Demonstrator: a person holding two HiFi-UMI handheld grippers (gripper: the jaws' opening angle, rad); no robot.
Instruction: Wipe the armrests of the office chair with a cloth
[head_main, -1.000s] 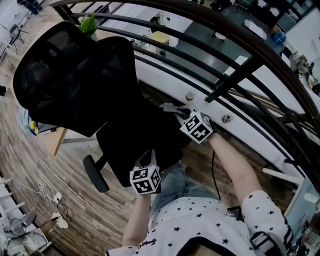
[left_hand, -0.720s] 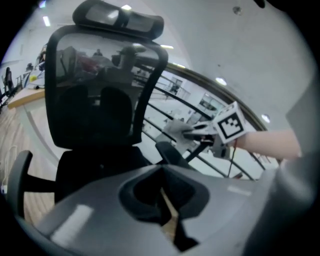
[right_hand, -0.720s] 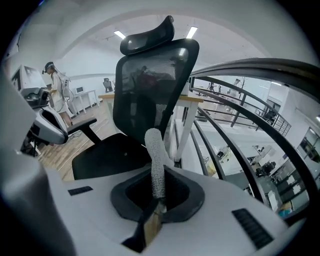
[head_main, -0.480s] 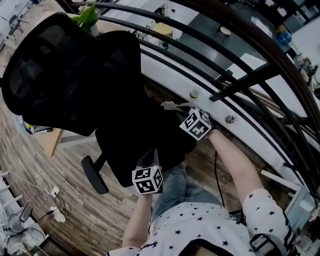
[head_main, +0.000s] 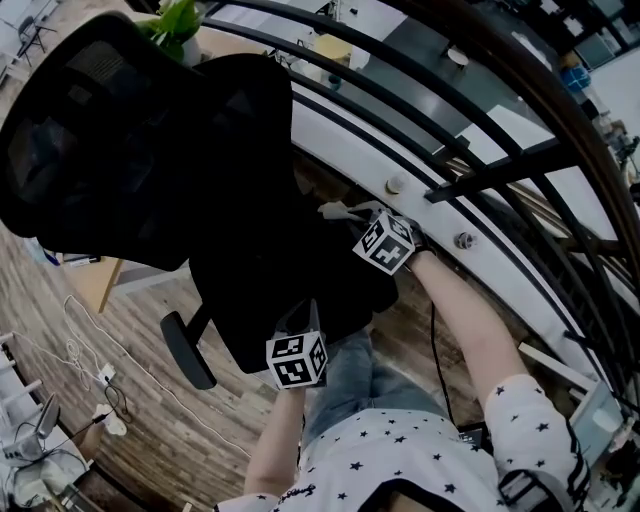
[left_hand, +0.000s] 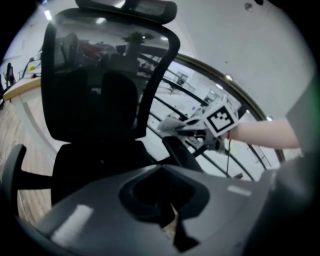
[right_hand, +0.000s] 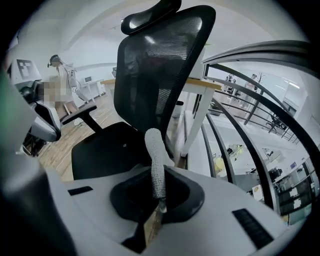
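The black office chair (head_main: 250, 210) stands in front of me, its mesh backrest (right_hand: 160, 65) upright. My right gripper (head_main: 352, 216) is shut on a grey-white cloth (right_hand: 156, 160), which sticks up from the jaws as a narrow strip. In the left gripper view the cloth (left_hand: 172, 125) sits just over the chair's right armrest (left_hand: 180, 152); I cannot tell whether they touch. The left armrest (head_main: 188, 350) juts out near the floor side. My left gripper (head_main: 298, 322) hovers at the seat's front edge, its jaws closed on nothing.
A curved dark metal railing (head_main: 470, 150) with white panels runs close behind the right gripper. Wood floor (head_main: 150, 420) with white cables lies to the left. A wooden desk (head_main: 105, 280) stands behind the chair. A person (right_hand: 62, 87) stands far off in the right gripper view.
The right gripper with the cloth has edged slightly up and left over the armrest. The left gripper has hardly moved. The head view has shifted a little.
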